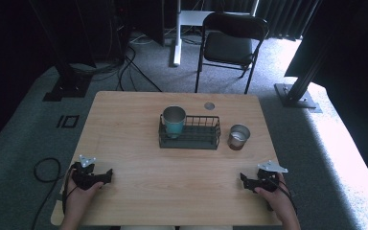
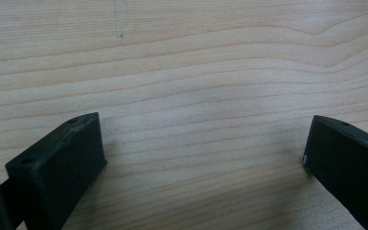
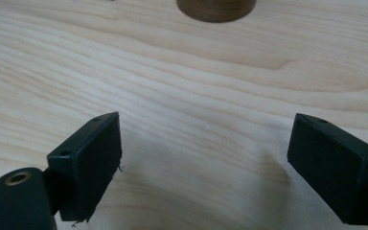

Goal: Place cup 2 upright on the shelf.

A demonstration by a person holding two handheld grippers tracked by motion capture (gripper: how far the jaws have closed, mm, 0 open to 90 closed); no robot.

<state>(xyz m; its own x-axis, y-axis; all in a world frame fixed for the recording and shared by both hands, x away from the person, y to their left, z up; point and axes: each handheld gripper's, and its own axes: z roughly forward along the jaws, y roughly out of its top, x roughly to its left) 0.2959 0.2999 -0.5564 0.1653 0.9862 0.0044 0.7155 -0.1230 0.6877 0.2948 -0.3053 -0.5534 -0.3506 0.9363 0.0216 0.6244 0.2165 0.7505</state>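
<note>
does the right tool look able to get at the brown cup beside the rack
Probably yes: the right tool rests open near the table's front edge, and only bare wood lies between it and the brown cup, which stands apart from the wire rack.

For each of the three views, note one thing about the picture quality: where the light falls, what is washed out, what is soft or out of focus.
High view: daylight blows out the carpet at right, the back corners go black, and the wire rack is evenly lit. Left gripper view: the table grain is sharp, while the near black fingers are slightly soft. Right gripper view: the brown cup is cropped at the top and blurred.
</note>
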